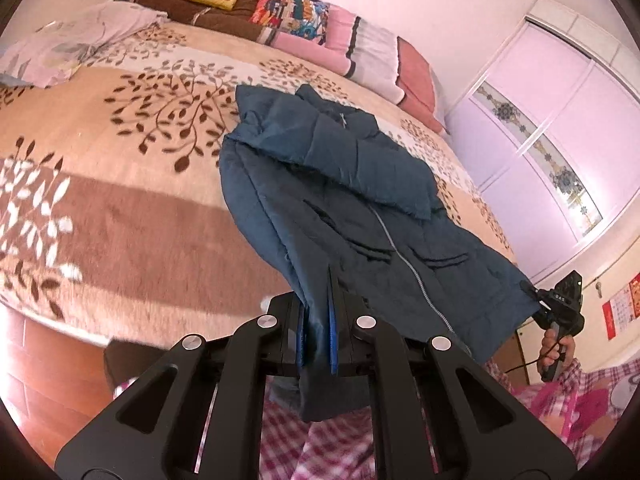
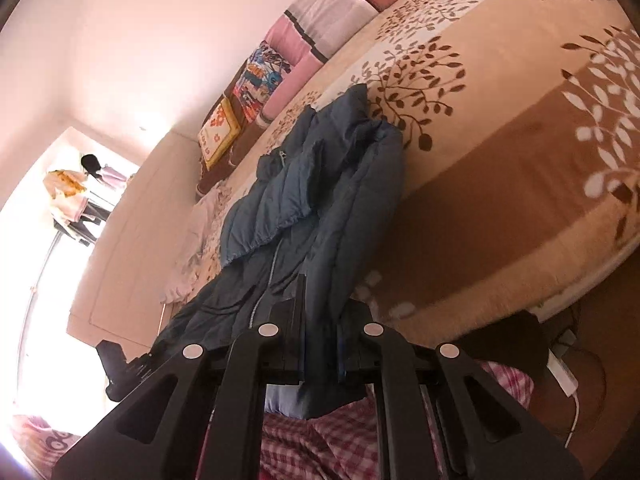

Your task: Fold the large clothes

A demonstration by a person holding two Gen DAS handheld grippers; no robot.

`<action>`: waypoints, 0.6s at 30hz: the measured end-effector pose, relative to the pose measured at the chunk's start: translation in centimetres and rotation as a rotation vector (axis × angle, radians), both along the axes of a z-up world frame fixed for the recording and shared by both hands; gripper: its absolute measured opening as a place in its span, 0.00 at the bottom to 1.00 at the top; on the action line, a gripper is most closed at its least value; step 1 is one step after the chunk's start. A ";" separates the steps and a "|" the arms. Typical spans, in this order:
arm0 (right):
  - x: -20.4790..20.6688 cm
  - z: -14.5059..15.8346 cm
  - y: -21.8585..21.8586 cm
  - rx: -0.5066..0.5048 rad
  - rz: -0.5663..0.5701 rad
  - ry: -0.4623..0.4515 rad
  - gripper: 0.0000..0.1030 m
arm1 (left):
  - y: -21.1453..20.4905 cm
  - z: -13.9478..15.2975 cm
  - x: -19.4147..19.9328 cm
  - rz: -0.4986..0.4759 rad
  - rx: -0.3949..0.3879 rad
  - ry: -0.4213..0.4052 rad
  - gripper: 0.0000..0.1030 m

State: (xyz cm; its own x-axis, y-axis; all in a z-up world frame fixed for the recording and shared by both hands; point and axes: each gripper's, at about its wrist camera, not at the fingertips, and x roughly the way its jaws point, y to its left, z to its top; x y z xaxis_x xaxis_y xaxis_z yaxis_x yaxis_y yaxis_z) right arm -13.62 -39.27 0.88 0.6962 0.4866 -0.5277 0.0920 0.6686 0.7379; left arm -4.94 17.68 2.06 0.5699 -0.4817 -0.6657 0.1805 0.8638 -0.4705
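Note:
A dark blue padded jacket (image 1: 352,184) with a grey zip lies lengthwise on the bed, its sleeves folded over its front and its collar at the far end. My left gripper (image 1: 318,320) is shut on one corner of the jacket's hem, lifted off the bed. In the left wrist view, the right gripper (image 1: 532,300) pinches the other hem corner, held by a hand. From the right wrist view, my right gripper (image 2: 320,328) is shut on the hem of the jacket (image 2: 304,200), and the left gripper (image 2: 136,364) shows dark at the lower left.
The bed has a beige and brown leaf-patterned blanket (image 1: 120,184). Pillows and cushions (image 1: 280,8) are stacked at its head. A pale crumpled garment (image 1: 72,44) lies at the far left. A wardrobe with sliding doors (image 1: 560,128) stands right. Checked pink trousers (image 1: 320,448) show below.

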 end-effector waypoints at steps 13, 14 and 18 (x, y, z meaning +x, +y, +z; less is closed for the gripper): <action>-5.1 -0.2 -0.1 0.052 -0.043 0.043 0.12 | 1.5 -0.1 -4.5 0.015 -0.064 0.052 0.08; -5.0 -0.2 -0.1 0.055 -0.043 0.045 0.12 | 1.5 0.0 -4.3 0.015 -0.072 0.051 0.08; -3.7 0.4 -0.1 0.084 -0.036 0.020 0.12 | 0.8 1.2 -2.8 -0.002 -0.077 0.021 0.08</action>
